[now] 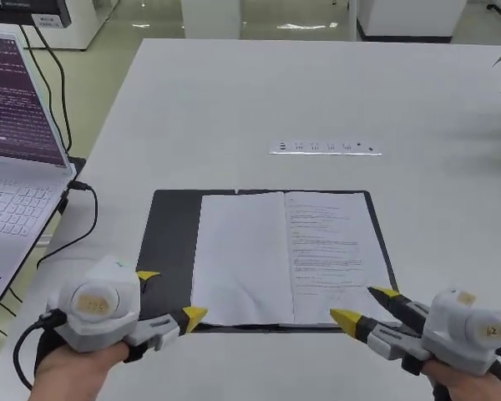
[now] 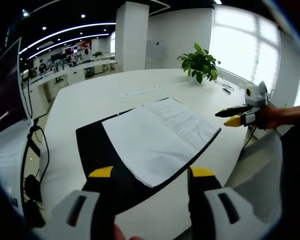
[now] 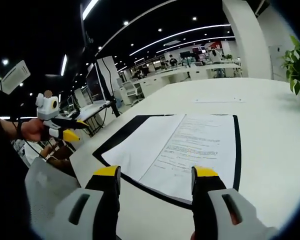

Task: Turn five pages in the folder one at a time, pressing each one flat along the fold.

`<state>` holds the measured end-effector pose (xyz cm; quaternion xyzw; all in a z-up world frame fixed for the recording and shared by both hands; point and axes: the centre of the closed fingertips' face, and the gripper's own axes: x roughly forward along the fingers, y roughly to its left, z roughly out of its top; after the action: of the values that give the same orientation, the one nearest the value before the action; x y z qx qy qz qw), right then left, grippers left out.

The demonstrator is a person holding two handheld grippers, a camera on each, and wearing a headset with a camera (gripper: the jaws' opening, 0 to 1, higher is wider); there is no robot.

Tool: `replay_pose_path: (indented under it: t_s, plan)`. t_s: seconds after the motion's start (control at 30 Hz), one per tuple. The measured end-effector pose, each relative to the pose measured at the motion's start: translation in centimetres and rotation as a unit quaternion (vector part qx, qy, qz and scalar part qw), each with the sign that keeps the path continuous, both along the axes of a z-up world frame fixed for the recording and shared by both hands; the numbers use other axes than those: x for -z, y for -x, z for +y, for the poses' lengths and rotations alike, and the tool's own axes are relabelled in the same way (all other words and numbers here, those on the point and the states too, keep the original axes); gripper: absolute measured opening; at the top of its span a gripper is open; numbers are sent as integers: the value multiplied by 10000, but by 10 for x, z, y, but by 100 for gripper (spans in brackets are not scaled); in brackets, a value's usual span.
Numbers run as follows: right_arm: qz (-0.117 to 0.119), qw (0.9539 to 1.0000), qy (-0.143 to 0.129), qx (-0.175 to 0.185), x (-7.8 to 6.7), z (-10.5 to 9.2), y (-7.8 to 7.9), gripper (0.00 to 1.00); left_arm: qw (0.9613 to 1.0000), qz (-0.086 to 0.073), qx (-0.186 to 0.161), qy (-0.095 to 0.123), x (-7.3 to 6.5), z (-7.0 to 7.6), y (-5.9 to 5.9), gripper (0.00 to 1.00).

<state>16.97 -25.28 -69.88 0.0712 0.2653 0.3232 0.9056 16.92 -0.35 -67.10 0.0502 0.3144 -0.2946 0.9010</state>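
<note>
The folder (image 1: pixel 171 251) lies open and flat on the desk (image 1: pixel 234 100), its fold (image 1: pixel 285 255) running straight away from the person. Left of the fold is a blank page (image 1: pixel 242 255); right of it is a printed page (image 1: pixel 330 251).

The left gripper (image 1: pixel 169 295) hovers at the folder's near left corner, its fingers (image 1: pixel 192 317) apart and holding nothing. The right gripper (image 1: pixel 363 307) hovers at the folder's near right corner, its fingers (image 1: pixel 347 322) also apart and empty, just beside the printed page's near edge.

The next page to turn looks to be the printed one. It lies ahead of the right fingers and slightly towards the fold. Its free long edge runs along the folder's right side, parallel to the fold. The right gripper is clearly the nearer, so it would likely lift the near right corner and sweep it over the fold. The left gripper is well placed to press the page flat by the fold.
</note>
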Motion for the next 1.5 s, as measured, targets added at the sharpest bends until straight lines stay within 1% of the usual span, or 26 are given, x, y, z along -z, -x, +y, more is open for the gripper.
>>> replay_pose_path:
  t_s: [0.17,0.33,0.53,0.63,0.73,0.93,1.0,1.13,1.27,1.4,1.5]
  plan:
    - [37,10000,50,-58,2,-2,4,56,10000,19,-31,20,0,-4,4,61]
    - [27,10000,-12,-15,1,-6,2,56,10000,-8,-62,55,-1,-8,3,62]
    - [12,10000,-1,17,0,-12,3,56,9999,-43,-78,91,-2,-11,1,62]
    - [8,10000,-14,92,-1,-17,4,56,9999,-28,-70,94,0,-12,2,62]
    - [32,9998,-50,180,-1,-22,6,57,9999,-21,-54,105,0,-14,2,62]
    - [111,9994,-38,310,1,-31,12,59,9999,-25,25,148,-1,-24,-3,62]
    - [138,9993,-41,356,2,-33,15,60,9998,-30,95,171,-3,-32,-5,61]
    - [155,9989,-63,430,0,-38,16,60,9993,-32,300,202,-5,-52,-7,61]
    - [129,9984,-83,544,-4,-44,15,60,9980,-39,601,200,-6,-74,-11,61]
    - [124,9978,-114,648,-8,-50,15,60,9966,-27,789,217,-6,-93,-18,61]
    - [124,9972,-137,726,-8,-57,15,60,9947,-27,1002,220,-7,-112,-24,61]
